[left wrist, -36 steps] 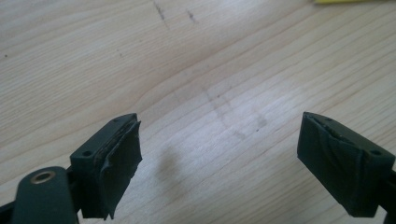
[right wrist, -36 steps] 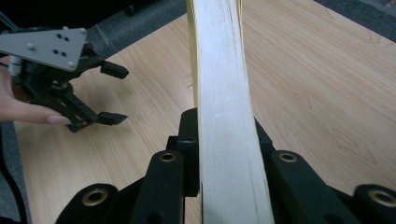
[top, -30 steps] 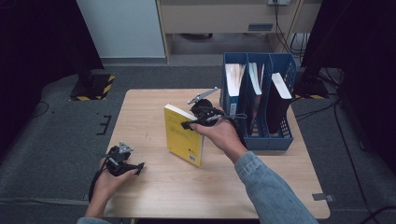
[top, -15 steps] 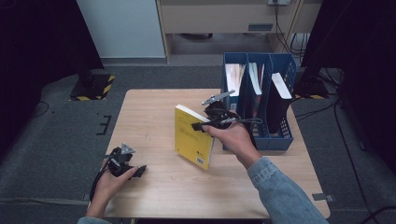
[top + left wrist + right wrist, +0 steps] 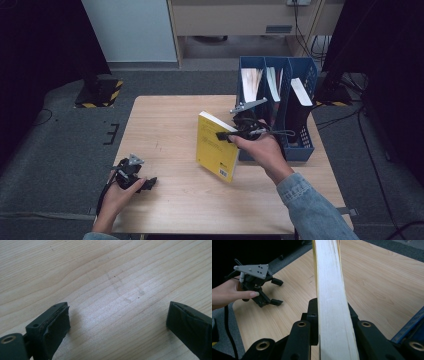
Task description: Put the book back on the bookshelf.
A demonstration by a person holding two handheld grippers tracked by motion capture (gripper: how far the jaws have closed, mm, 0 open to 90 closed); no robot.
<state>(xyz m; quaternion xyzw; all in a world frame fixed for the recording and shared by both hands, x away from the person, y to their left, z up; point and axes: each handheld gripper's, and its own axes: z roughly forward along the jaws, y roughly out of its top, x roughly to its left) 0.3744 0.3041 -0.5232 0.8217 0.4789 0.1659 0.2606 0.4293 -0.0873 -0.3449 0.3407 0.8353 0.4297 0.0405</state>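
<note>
High view: yellow book w/ black print and a barcode near its lower corner, standing on edge and tilted at frame centre, above the wooden table; its lower corner is pointing toward the bottom of the frame. The book is sitting just left of the blue file rack, which is occupying the centre-right w/ papers in its slots. Whether the book is touching the rack cannot be told.

Right gripper: clamping the book's upper right edge, jaws clenched on it. Right gripper view: pale page block running up the frame centre btwn the two black jaws, yellow cover edges showing at top. The right hand is wrapping the gripper body; the denim-sleeved forearm is entering from lower right, angling up-left.

Left gripper: resting low at lower left of the high view, jaws pointing right. Left gripper view: jaws standing wide apart, released, having just been opening, w/ bare wood grain btwn them. The left hand is gripping the body from below.
</note>
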